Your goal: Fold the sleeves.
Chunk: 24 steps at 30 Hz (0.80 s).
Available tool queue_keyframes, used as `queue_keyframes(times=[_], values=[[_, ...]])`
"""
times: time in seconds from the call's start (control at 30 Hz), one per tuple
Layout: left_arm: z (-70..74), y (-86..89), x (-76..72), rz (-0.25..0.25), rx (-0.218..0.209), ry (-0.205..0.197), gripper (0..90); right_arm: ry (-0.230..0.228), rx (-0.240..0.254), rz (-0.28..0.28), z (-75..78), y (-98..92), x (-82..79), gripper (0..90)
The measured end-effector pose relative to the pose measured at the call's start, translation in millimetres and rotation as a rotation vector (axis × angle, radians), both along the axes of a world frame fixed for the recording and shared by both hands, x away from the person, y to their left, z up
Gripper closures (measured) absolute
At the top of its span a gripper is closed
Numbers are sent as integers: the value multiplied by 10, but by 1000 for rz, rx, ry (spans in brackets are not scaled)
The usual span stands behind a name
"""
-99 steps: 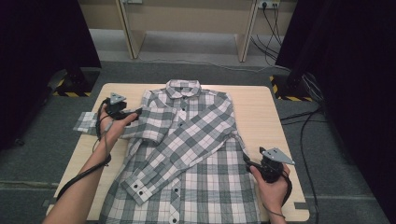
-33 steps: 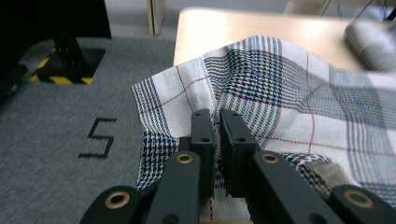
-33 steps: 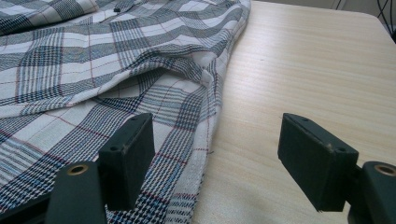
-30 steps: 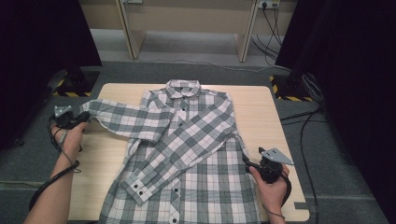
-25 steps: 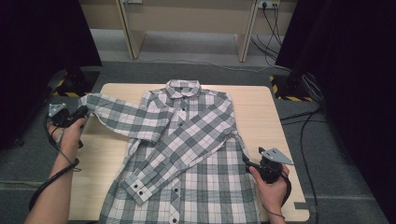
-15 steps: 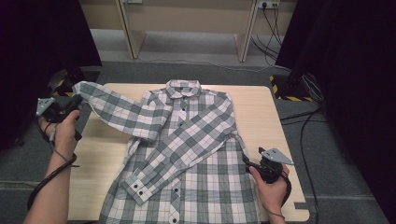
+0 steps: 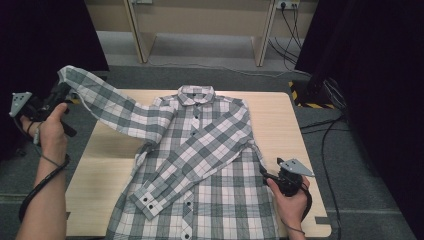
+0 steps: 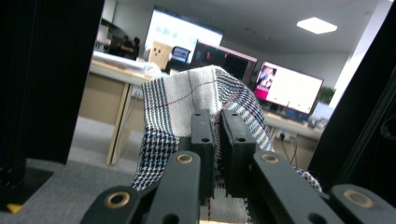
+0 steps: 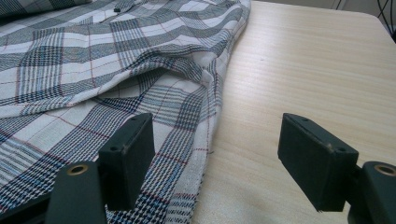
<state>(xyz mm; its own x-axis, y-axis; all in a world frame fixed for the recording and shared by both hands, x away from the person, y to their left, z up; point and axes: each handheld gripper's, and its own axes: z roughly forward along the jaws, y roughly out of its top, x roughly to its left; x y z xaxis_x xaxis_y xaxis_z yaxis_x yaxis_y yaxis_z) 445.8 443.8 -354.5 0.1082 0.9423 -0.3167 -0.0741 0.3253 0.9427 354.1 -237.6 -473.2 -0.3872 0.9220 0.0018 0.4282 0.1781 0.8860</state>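
A grey-and-white plaid shirt (image 7: 200, 170) lies face up on the wooden table (image 7: 280, 115), one sleeve folded across its front. Its other sleeve (image 7: 107, 102) is stretched out past the table's left edge and raised in the air. My left gripper (image 7: 56, 96) is shut on that sleeve's cuff (image 8: 196, 93), the cloth pinched between the jaws. My right gripper (image 7: 267, 176) stands open at the shirt's right side seam (image 9: 212, 107), low over the table, one jaw over the cloth and the other over bare wood.
Bare wood (image 9: 299, 70) lies to the right of the shirt. Dark curtains (image 7: 380, 100) flank the table. Cables (image 7: 325, 130) run over the grey floor at the right. A light wooden bench frame (image 7: 200, 20) stands behind the table.
My left gripper has pulled the sleeve out to the left, off the table, and lifted it. The right gripper has stayed at the shirt's right edge.
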Motion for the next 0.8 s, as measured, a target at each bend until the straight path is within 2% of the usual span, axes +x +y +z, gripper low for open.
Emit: queue_keyframes(times=[0.17, 0.2, 0.27, 0.43, 0.5, 0.6, 0.63, 0.67, 0.73, 0.8], values=[[199, 36, -78, -1, -17, -66, 842, -1, 0, -1, 0, 1, -2, 278], [199, 36, -78, -1, -17, -66, 842, 0, 0, -1, 0, 0, -1, 278], [322, 48, -119, -2, -13, -98, 842, -1, -2, -1, -1, 2, 1, 278], [496, 64, -163, 1, -3, -139, 842, -1, 0, -1, 0, 1, -2, 278], [525, 65, -172, 2, -4, -146, 842, 0, 0, -1, 0, 1, -2, 278], [640, 71, -227, 6, -3, -188, 841, -1, 1, -1, 0, 0, -2, 278], [640, 71, -227, 6, -3, -188, 842, -1, 1, -1, 0, 0, -2, 278], [710, 73, -262, 7, 7, -209, 842, -1, 2, -1, 0, -1, -2, 278], [741, 71, -277, 7, 17, -215, 841, 0, 1, 0, 0, 0, -1, 278], [825, 49, -322, 3, 36, -237, 841, 0, -1, -1, 0, 2, -1, 278]])
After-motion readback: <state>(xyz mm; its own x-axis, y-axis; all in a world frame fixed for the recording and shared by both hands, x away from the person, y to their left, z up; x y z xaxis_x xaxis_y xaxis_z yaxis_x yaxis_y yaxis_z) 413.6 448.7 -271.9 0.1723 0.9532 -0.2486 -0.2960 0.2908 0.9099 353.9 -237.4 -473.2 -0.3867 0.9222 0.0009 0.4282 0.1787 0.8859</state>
